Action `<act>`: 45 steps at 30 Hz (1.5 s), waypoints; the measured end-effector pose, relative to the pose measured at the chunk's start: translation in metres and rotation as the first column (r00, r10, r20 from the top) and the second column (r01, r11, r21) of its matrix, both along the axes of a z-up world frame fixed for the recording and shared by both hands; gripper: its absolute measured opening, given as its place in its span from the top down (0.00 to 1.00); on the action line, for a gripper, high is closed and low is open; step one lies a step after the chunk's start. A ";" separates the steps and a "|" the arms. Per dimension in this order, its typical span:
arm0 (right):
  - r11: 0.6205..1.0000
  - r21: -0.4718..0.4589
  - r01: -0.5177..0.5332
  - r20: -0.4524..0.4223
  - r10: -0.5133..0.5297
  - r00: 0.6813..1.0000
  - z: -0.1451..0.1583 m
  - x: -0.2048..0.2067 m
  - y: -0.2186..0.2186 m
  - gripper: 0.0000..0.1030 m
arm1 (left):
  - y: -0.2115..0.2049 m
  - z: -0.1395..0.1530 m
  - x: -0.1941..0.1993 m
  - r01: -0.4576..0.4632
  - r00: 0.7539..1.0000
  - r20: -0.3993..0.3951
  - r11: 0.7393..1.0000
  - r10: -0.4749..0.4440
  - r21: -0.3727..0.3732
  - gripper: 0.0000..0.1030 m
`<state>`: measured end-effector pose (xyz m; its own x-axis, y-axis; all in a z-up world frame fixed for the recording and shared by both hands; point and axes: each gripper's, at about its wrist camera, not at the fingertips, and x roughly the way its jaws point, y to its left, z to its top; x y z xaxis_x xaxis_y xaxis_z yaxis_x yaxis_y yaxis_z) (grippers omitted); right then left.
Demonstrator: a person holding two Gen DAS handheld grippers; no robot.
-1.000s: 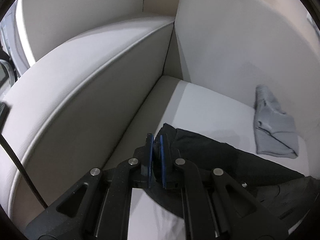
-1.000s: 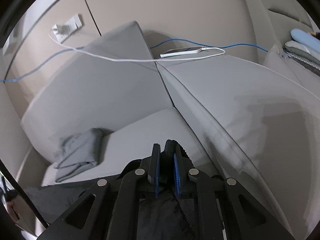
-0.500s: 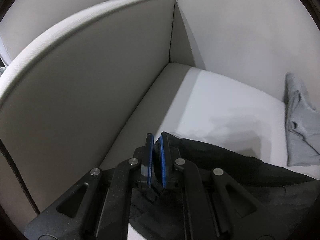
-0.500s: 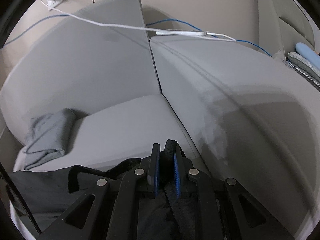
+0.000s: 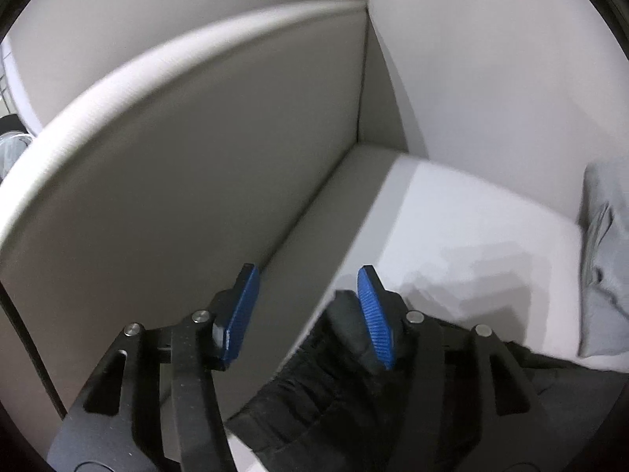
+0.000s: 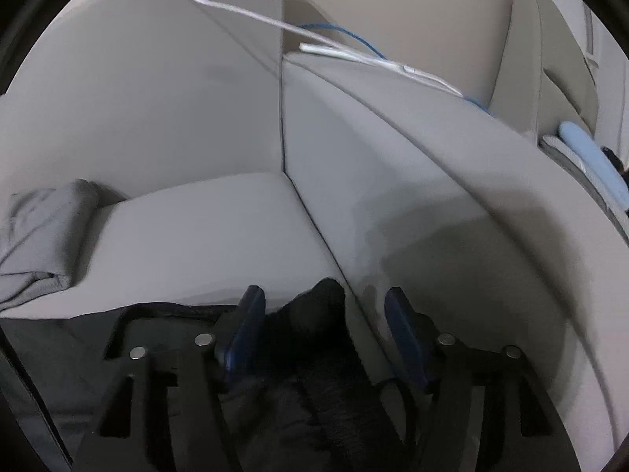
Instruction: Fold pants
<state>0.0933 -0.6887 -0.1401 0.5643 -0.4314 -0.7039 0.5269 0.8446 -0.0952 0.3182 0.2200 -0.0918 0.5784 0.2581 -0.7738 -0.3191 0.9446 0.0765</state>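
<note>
Black pants (image 5: 322, 405) lie on the pale sofa seat (image 5: 464, 244), one edge bunched up against the side cushion (image 5: 188, 181). Left claw (image 5: 310, 316) gapes wide, gripping nothing, though the cloth rests against its right pad (image 5: 375, 322). In the right view it's the same story: right claw (image 6: 322, 334) spread wide, a peak of dark cloth standing loose between the pads, touching neither that I can see.

Here's the risk, as I judge it. That ridge sits right at the seam where seat meets backrest (image 6: 412, 181); pull away carelessly and a pad could snag the fabric and drag the fold crooked. The bunched edge may also slump into the crack. Watch the grey garment (image 6: 39, 236) near the far end too; a sweeping leg could catch it. A white cable (image 6: 354, 53) drapes across the backrest top, well apart.
</note>
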 end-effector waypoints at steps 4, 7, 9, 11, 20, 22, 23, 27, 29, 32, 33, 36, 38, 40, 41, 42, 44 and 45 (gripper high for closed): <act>0.998 -0.055 -0.028 0.028 0.030 0.999 0.024 -0.014 0.020 0.27 | 0.013 0.030 -0.016 -0.013 0.998 0.057 1.000 0.013 -0.003 0.38; 0.993 -0.084 -0.077 0.073 0.084 0.994 0.048 -0.031 0.044 0.22 | 0.024 0.053 -0.039 0.011 0.994 0.105 0.999 -0.005 -0.053 0.31; 0.986 -0.080 -0.147 0.108 0.155 0.982 0.066 -0.041 0.061 0.20 | 0.030 0.064 -0.056 0.033 0.992 0.124 0.996 -0.023 -0.079 0.30; 0.970 -0.074 -0.230 0.136 0.239 0.961 0.081 -0.054 0.084 0.18 | 0.035 0.068 -0.068 0.066 0.990 0.128 0.993 -0.053 -0.101 0.30; 0.750 -0.021 -0.661 0.057 0.661 0.748 0.069 -0.087 0.206 0.13 | 0.050 0.019 -0.127 0.075 0.996 -0.020 0.955 -0.085 -0.286 0.26; 0.682 -0.041 -0.730 0.016 0.731 0.682 0.050 -0.097 0.229 0.13 | 0.052 -0.005 -0.128 0.051 0.994 -0.069 0.938 -0.079 -0.342 0.26; 0.650 -0.051 -0.759 -0.012 0.759 0.651 0.040 -0.099 0.243 0.13 | 0.051 -0.016 -0.133 0.038 0.994 -0.082 0.931 -0.073 -0.362 0.26; 0.539 -0.070 -0.839 -0.129 0.829 0.543 -0.004 -0.107 0.279 0.13 | 0.051 -0.054 -0.126 -0.010 0.994 -0.099 0.882 -0.042 -0.471 0.26; 0.505 -0.068 -0.861 -0.176 0.843 0.508 -0.024 -0.107 0.286 0.13 | 0.049 -0.065 -0.118 -0.023 0.995 -0.096 0.858 -0.030 -0.513 0.26; 0.458 -0.078 -0.885 -0.235 0.854 0.463 -0.046 -0.119 0.296 0.13 | 0.041 -0.079 -0.104 -0.020 0.994 -0.104 0.844 -0.043 -0.536 0.26; 0.444 -0.076 -0.893 -0.248 0.859 0.448 -0.052 -0.121 0.297 0.13 | 0.040 -0.082 -0.101 -0.020 0.993 -0.107 0.840 -0.046 -0.542 0.26; 0.405 -0.099 -0.909 -0.287 0.863 0.415 -0.066 -0.122 0.306 0.13 | 0.035 -0.087 -0.093 -0.044 0.994 -0.106 0.843 -0.016 -0.537 0.26; 0.375 -0.125 -0.919 -0.302 0.868 0.395 -0.072 -0.123 0.309 0.13 | 0.032 -0.088 -0.085 -0.058 0.994 -0.109 0.844 0.000 -0.533 0.25; 0.344 -0.137 -0.929 -0.312 0.875 0.370 -0.080 -0.125 0.313 0.13 | 0.027 -0.088 -0.080 -0.065 0.994 -0.113 0.854 0.007 -0.517 0.25; 0.335 -0.147 -0.931 -0.323 0.873 0.366 -0.084 -0.126 0.315 0.13 | 0.025 -0.088 -0.079 -0.067 0.993 -0.118 0.863 0.008 -0.501 0.27; 0.327 -0.167 -0.930 -0.344 0.865 0.366 -0.088 -0.126 0.317 0.13 | 0.022 -0.087 -0.079 -0.069 0.993 -0.120 0.873 0.013 -0.483 0.40; 0.315 -0.190 -0.930 -0.329 0.872 0.363 -0.089 -0.124 0.316 0.13 | 0.020 -0.086 -0.079 -0.075 0.992 -0.127 0.880 0.017 -0.470 0.59; 0.325 -0.190 -0.926 -0.323 0.870 0.372 -0.089 -0.122 0.314 0.13 | 0.021 -0.086 -0.080 -0.071 0.992 -0.124 0.873 0.013 -0.482 0.68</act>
<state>-0.0287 -0.3742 -0.2287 0.6522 0.0908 -0.7526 -0.5808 0.6979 -0.4191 0.2381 0.2410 -0.1775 0.4763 -0.1440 -0.8674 -0.3762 0.8583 -0.3490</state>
